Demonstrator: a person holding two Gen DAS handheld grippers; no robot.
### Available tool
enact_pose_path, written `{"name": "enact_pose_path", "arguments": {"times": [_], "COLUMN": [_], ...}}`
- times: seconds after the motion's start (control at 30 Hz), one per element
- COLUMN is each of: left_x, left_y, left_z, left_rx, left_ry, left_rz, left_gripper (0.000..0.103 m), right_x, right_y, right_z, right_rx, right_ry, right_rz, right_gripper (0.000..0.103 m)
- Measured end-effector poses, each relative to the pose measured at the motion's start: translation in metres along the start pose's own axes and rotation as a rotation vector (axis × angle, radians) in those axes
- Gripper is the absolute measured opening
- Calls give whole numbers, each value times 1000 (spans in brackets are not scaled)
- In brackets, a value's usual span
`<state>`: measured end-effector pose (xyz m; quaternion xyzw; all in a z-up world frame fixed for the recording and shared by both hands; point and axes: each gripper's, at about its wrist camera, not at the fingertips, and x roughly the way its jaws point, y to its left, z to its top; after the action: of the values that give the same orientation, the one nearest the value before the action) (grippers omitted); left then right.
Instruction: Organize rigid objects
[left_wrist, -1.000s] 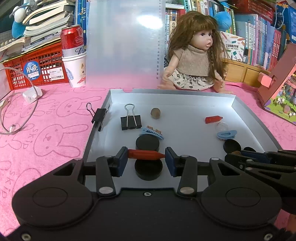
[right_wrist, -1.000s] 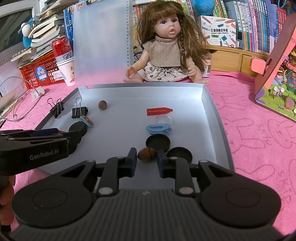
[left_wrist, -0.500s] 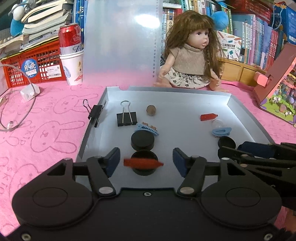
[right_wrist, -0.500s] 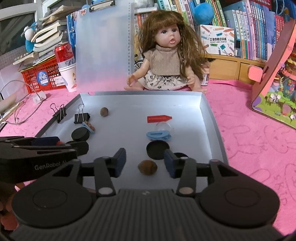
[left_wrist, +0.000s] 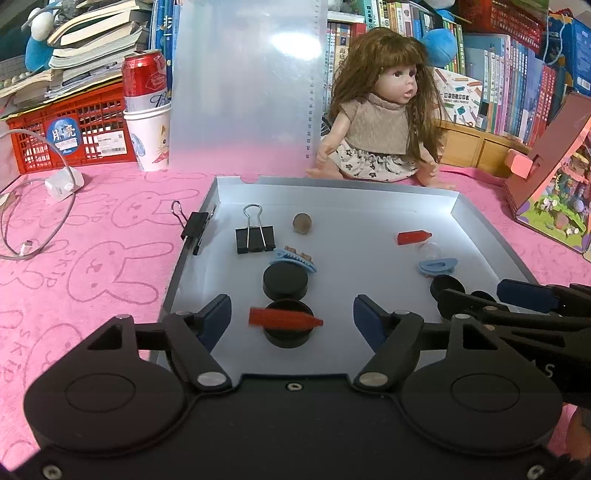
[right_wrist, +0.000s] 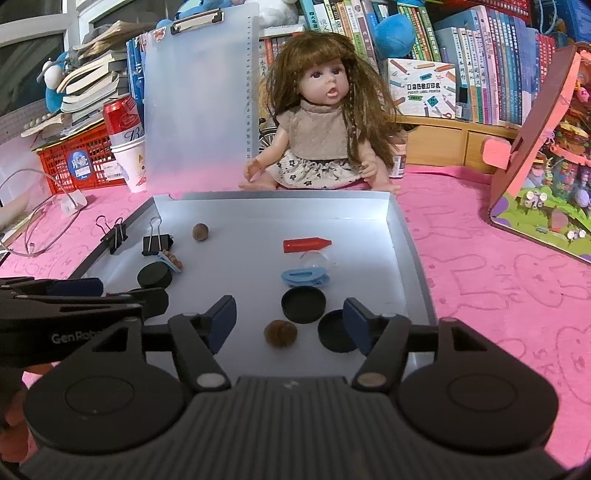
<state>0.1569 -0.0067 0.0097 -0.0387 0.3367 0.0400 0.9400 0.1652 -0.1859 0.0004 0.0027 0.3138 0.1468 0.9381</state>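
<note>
A grey tray (left_wrist: 369, 192) (right_wrist: 410, 243) holds small objects. In the left wrist view my left gripper (left_wrist: 291, 319) is open; a red crayon (left_wrist: 284, 318) lies across a black cap (left_wrist: 288, 338) between its fingers. A second black cap (left_wrist: 285, 283), a blue hair clip (left_wrist: 293, 259), a binder clip (left_wrist: 255, 236), a brown nut (left_wrist: 302, 222) and another red crayon (left_wrist: 413, 237) lie beyond. In the right wrist view my right gripper (right_wrist: 290, 325) is open, with a brown nut (right_wrist: 280, 333) lying between its fingers, beside black caps (right_wrist: 303, 304) (right_wrist: 336, 335).
A doll (left_wrist: 380, 122) (right_wrist: 321, 136) sits behind the tray. A clear clipboard (left_wrist: 243, 81), a can in a paper cup (left_wrist: 146, 110), a red basket (left_wrist: 70, 136) and a cable (left_wrist: 33, 229) are at the back left. A binder clip (left_wrist: 192, 229) grips the tray's left rim.
Both grippers have opened and pulled back. The left one let go of the red crayon onto the black cap; the right one let go of the brown nut onto the tray.
</note>
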Motion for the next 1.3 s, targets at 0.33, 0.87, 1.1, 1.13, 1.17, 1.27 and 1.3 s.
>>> {"name": "enact_pose_path", "arguments": {"times": [0.33,0.87,1.1,1.13,1.17,1.27,1.3], "left_x": [-10,-45,-68,-70,-73,-80,-82], "left_y": [2,10,14,15,16,17,17], "left_z": [-1,-16,-33,-36,-39,-47,-51], "left_rx": [-7,-20,-16,-14,-12,-9,-5], "left_ry": [-10,-40,-73,-77,-82,-88,-88], "left_rz": [-9,-34,-22,-20,-18,-8,-4], "left_gripper": [75,80,81,82,82,83,83], "right_x": [-5,-39,-58,-59,-61,-65,-66], "right_y": [-3,-6,-5,-4,-4,-3,-3], "right_z": [0,-4,-17,-19,-22,-32,-36], "right_rx": [19,44,21,16,11,4,4], "right_ry": [-9,-51,-71,-68,-64,-54,-50], "right_rz": [-18,-24,-36,-39,-42,-53,-57], "right_gripper": [81,85,88,88,88,89,89]}}
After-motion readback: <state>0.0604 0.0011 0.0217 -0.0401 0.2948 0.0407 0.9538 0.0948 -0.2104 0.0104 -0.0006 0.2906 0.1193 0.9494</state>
